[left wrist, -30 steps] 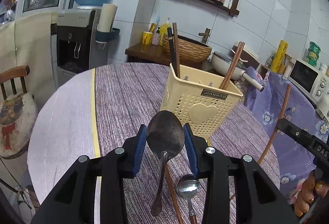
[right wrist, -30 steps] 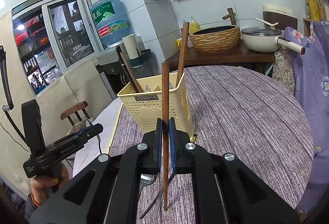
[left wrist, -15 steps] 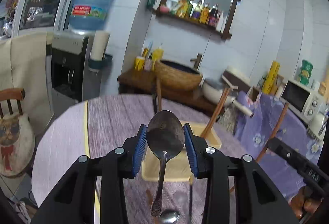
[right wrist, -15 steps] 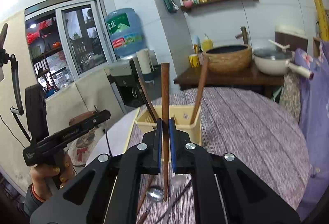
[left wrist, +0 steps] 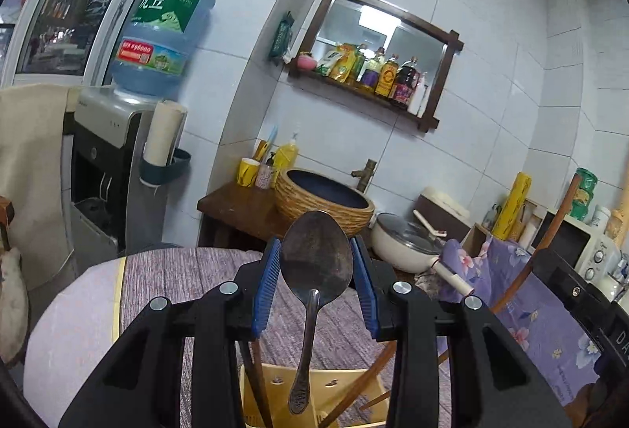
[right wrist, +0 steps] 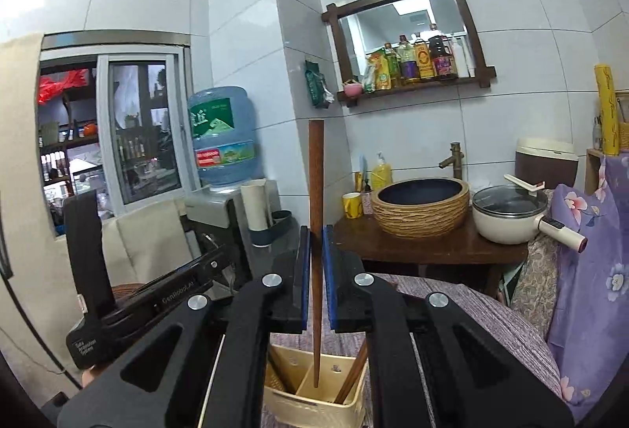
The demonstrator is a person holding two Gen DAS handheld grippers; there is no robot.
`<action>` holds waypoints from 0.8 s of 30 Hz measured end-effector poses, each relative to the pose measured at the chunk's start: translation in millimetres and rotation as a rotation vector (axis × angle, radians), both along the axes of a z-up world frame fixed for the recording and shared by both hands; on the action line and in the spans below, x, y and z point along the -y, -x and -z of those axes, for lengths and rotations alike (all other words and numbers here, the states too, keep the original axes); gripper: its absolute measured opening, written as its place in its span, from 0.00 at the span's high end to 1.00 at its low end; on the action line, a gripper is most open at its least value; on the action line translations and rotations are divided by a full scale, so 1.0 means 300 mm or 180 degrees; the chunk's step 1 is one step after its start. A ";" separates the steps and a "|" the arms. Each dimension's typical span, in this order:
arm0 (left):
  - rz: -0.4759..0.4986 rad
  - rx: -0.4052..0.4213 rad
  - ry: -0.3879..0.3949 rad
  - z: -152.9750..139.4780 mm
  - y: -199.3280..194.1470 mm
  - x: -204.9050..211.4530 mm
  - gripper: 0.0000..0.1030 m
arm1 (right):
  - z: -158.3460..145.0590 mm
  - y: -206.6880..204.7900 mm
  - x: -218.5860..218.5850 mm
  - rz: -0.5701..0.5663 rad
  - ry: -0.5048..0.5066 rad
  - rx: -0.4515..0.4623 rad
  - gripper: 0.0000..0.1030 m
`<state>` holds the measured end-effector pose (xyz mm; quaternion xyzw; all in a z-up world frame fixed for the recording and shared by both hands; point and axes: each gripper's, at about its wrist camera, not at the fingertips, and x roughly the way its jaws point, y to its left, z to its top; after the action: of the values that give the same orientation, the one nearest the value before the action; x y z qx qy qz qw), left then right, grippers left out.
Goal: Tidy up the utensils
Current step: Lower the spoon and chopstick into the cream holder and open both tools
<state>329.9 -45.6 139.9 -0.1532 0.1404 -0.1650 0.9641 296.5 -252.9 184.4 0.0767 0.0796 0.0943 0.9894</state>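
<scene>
My left gripper (left wrist: 316,288) is shut on a metal spoon (left wrist: 315,262), bowl up between the blue pads, handle hanging over the yellow utensil basket (left wrist: 314,394) on the table. Dark chopsticks (left wrist: 257,380) stand in that basket. My right gripper (right wrist: 315,278) is shut on a brown wooden chopstick (right wrist: 315,192) held upright, its lower tip over a compartment of the yellow basket (right wrist: 310,402). Other chopsticks (right wrist: 352,375) lean in the basket's right compartment. The left gripper's body (right wrist: 157,304) shows at the left of the right wrist view.
The round table (left wrist: 169,282) has a purple striped cloth. Behind it stand a water dispenser (left wrist: 114,160), a wooden side table (right wrist: 424,251) with a woven bowl (right wrist: 420,205) and a white pot (right wrist: 507,215). A purple floral cloth (right wrist: 589,270) hangs at the right.
Both grippers have risen with the spoon and the chopstick still held. The basket has slid from the middle of each view down to the bottom edge, now beneath the utensils.
</scene>
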 end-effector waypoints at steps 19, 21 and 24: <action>0.0034 -0.0166 -0.0373 0.254 0.036 0.032 0.65 | 0.318 -0.079 -0.015 0.0069 -0.0014 -0.0540 0.92; 0.0045 -0.0219 -0.0408 0.267 0.029 0.033 0.65 | 0.329 -0.084 -0.009 0.0084 -0.0024 -0.0569 0.92; 0.0052 -0.0235 -0.0446 0.278 0.029 0.033 0.65 | 0.342 -0.086 -0.001 0.0103 -0.0037 -0.0583 0.92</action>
<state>321.3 -55.5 56.4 -0.0902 0.1883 -0.1569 0.9653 322.2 -252.6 81.8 0.0920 0.1679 0.0714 0.9789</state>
